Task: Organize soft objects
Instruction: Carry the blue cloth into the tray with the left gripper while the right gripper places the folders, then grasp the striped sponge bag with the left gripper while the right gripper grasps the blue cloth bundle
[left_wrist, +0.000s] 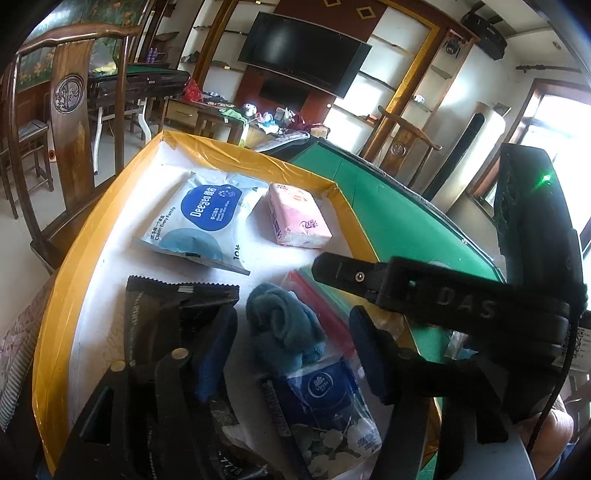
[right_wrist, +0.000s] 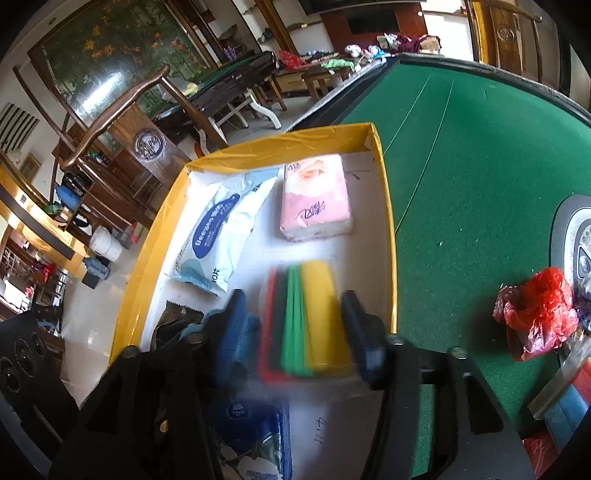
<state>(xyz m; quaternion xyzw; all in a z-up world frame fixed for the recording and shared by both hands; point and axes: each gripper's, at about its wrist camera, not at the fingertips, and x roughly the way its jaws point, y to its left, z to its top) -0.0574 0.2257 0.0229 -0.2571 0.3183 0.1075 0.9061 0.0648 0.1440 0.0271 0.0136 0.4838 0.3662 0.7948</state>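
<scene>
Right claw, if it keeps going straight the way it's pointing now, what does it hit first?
Probably the pack of colored cloths, which lies between the open right claw fingers inside the yellow box. The pink tissue pack lies farther along that line, though depth is hard to judge.

We see a green felt worktop (right_wrist: 480, 177). On it rest a yellow-rimmed box (right_wrist: 388, 206) and a crumpled red plastic bag (right_wrist: 535, 314).
</scene>
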